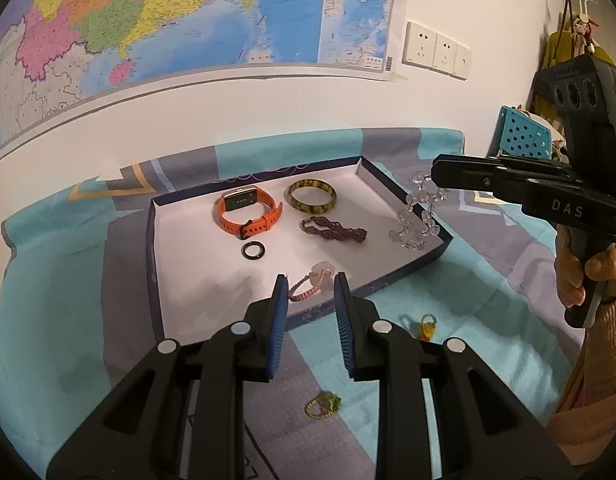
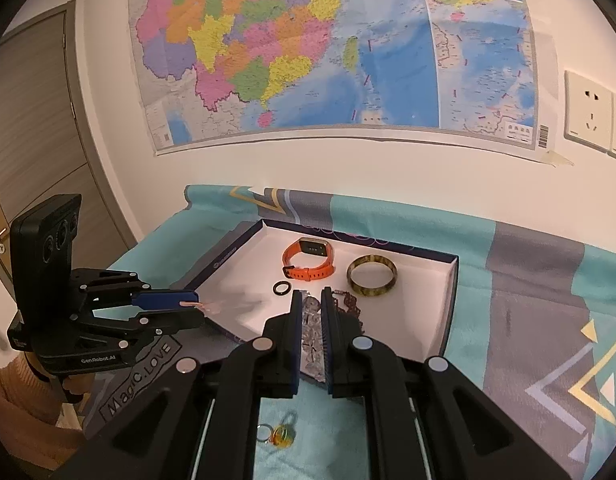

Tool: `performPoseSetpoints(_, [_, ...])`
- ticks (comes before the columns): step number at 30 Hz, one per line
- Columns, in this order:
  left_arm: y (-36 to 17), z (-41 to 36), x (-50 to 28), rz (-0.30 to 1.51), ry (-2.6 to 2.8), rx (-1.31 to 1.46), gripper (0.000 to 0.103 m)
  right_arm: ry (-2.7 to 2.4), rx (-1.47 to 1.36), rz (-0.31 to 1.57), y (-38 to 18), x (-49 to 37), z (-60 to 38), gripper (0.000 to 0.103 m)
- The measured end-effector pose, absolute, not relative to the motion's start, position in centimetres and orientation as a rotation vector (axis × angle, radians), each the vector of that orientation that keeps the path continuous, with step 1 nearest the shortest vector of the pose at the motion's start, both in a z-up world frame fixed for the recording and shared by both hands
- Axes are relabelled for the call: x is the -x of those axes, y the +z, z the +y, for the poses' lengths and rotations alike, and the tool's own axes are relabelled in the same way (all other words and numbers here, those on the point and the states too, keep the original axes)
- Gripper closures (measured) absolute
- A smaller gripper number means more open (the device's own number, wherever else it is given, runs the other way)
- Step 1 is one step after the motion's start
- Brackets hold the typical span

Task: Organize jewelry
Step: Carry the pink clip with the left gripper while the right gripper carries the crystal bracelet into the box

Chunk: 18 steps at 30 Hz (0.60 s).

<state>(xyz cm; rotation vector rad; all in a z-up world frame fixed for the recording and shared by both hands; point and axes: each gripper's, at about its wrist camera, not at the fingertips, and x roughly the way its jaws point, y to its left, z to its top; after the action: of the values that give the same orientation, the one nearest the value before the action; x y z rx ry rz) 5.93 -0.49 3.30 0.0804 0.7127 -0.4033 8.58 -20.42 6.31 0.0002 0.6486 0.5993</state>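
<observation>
Wall map (image 2: 328, 52) hangs above the counter (image 1: 488, 312), which is covered by a teal and grey cloth.

Shallow tray (image 1: 195, 280) with dark rim and white floor sits mid-counter.

In the tray: orange watch (image 1: 245, 210) and amber bangle (image 1: 311, 196) toward the far edge, dark braided bracelet (image 1: 334, 231) and black ring (image 1: 253, 249) mid-floor.

Right tongs (image 2: 311, 300) clamped on a clear bead bracelet (image 1: 416, 216), which dangles over the tray's right edge.

Left tongs (image 1: 311, 284) slightly apart over the tray's near edge, a pink cord bracelet (image 1: 308, 286) between the tips; grip uncertain.

Two small yellow rings (image 1: 323, 405) (image 1: 427, 326) lie on the cloth outside the tray's near edge.
</observation>
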Motion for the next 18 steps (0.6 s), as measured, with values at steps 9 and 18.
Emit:
performPoseSetpoints(9, [2.8, -0.5, -7.9, 0.723, -0.388, -0.081, 0.079, 0.610, 0.005, 0.671, 5.7, -10.0, -19.3, 0.095])
performPoseSetpoints(18, [2.0, -0.3, -9.9, 0.742, -0.381, -0.075, 0.079, 0.604, -0.007, 0.715, 4.2, -11.7, -18.8, 0.095])
